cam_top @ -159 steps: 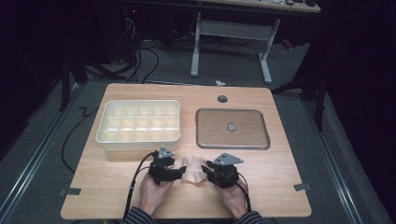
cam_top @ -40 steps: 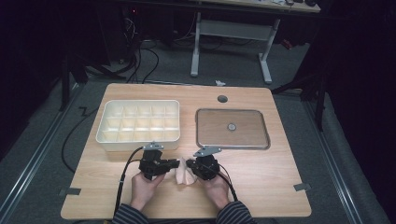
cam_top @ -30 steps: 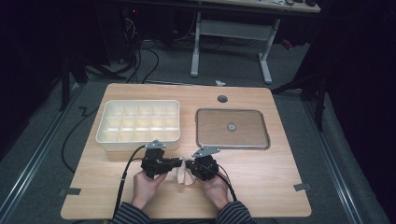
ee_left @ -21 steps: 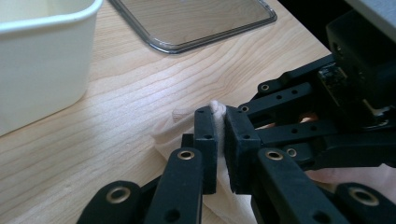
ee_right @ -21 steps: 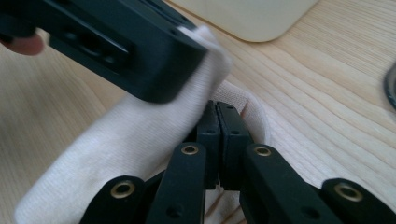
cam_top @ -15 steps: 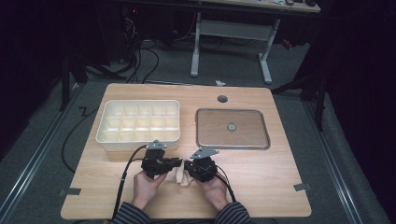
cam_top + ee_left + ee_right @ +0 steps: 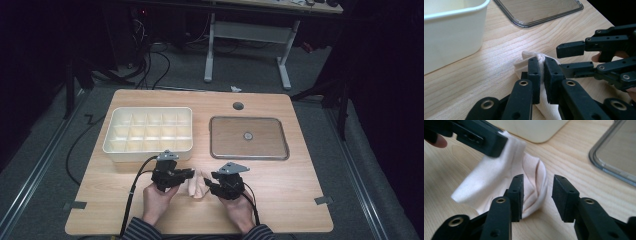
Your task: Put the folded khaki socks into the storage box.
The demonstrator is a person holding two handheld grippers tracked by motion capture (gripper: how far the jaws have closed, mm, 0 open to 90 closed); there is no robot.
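Note:
A small pale pink cloth (image 7: 196,184) lies bunched on the wooden table between my two grippers. My left gripper (image 7: 189,174) is shut on one end of it; in the left gripper view the pads pinch a fold of the cloth (image 7: 525,65) at the left gripper's (image 7: 541,62) tips. My right gripper (image 7: 208,184) faces it from the right, and its jaws have just been opening. In the right gripper view the right gripper (image 7: 537,187) stands open, with a cloth (image 7: 499,177) fold lying loose in the gap, not pressed by the pads. The left gripper (image 7: 496,143) holds the cloth's far end there.
A white compartment box (image 7: 145,150) stands just behind the left gripper. A flat metal-rimmed tray (image 7: 220,150) with a small round piece (image 7: 247,135) at its middle lies behind the right gripper. A cable hole (image 7: 238,106) sits near the table's far edge.
The right gripper's jaws have opened off the cloth and that hand has shifted slightly right. The left gripper stays put, still shut on the cloth.

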